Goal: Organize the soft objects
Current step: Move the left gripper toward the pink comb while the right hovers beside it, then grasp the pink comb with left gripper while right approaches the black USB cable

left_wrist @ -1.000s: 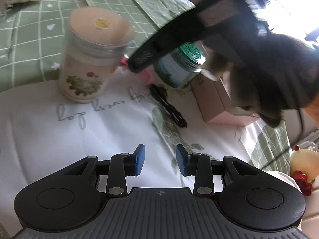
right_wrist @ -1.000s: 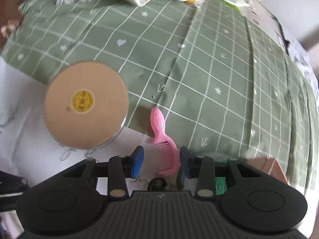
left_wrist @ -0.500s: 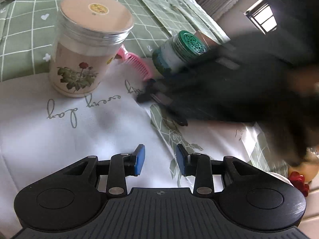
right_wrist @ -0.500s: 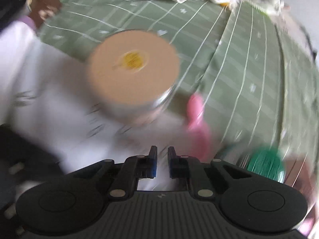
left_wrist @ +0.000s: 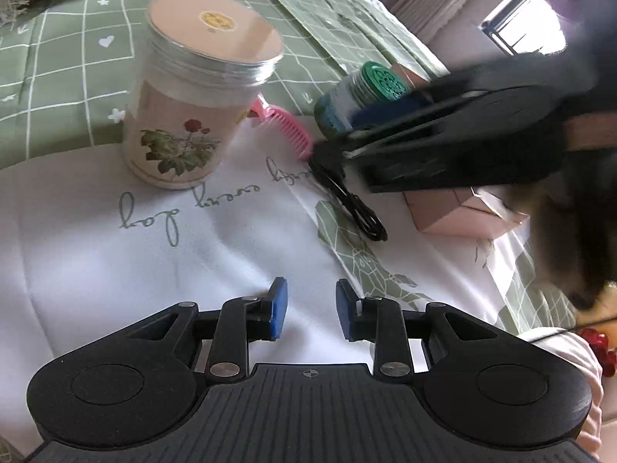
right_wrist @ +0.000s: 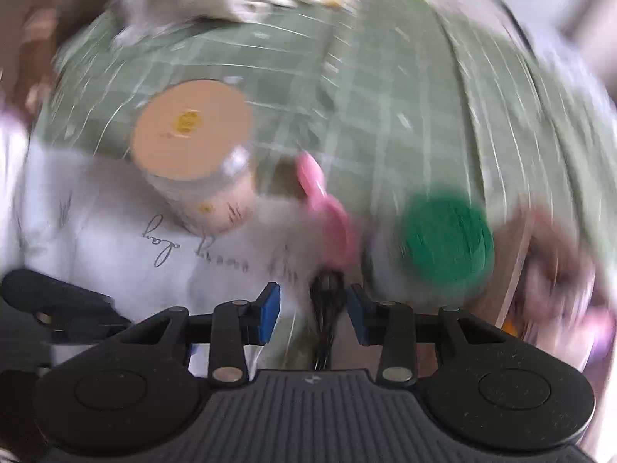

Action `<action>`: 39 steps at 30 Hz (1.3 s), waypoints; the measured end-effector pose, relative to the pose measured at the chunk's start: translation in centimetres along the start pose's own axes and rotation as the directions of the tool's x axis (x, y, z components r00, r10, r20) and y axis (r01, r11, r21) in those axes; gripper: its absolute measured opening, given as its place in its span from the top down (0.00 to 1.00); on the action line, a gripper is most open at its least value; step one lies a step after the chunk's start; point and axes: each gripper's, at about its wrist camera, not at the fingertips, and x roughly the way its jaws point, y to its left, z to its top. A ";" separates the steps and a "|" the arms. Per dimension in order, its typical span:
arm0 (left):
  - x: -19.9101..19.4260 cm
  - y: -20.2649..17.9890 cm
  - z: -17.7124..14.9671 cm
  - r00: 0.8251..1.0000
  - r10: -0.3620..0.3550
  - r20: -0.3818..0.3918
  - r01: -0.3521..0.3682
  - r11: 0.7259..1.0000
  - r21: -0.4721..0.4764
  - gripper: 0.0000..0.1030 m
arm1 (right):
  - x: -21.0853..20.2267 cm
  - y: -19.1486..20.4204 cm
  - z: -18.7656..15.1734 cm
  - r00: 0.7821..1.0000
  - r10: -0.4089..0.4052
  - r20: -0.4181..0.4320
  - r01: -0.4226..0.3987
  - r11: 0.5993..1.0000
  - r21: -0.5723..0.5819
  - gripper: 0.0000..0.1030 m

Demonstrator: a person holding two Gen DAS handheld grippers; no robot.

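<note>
A black hair tie lies on the white printed cloth, in front of a pink comb. In the right wrist view, which is blurred, the hair tie sits between the open blue pads of my right gripper. My right gripper also shows in the left wrist view, low over the tie's far end. My left gripper is open and empty, hovering over the white cloth nearer to me.
A floral jar with a tan lid stands at the left. A green-capped bottle and a pink box stand at the right. The green checked bedspread lies behind. A small toy is at the right edge.
My right gripper went from open to nearly shut, then opened again, and swung down over the black hair tie. My left gripper has hardly moved.
</note>
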 end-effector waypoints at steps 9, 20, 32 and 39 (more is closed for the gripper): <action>0.4 0.5 0.4 0.999 -0.048 -0.022 0.047 0.998 -0.029 0.69 | 4.7 0.9 5.5 1.000 -0.007 0.018 0.012 0.951 -0.308 0.64; 1.6 0.3 0.5 0.998 -0.062 -0.025 0.061 0.997 -0.036 0.72 | 6.2 -0.3 4.0 0.996 0.090 -0.017 -0.091 0.950 -0.300 0.83; 0.4 -2.4 -2.4 0.998 -0.021 -0.051 0.033 0.970 0.242 0.76 | -4.7 -0.7 -3.2 0.965 0.263 -0.002 -0.262 0.963 0.057 0.49; -2.7 -3.9 -2.6 1.000 0.011 0.013 -0.015 0.962 0.273 0.75 | -1.6 -2.6 -7.0 0.991 0.086 -0.104 -0.056 0.964 0.259 0.47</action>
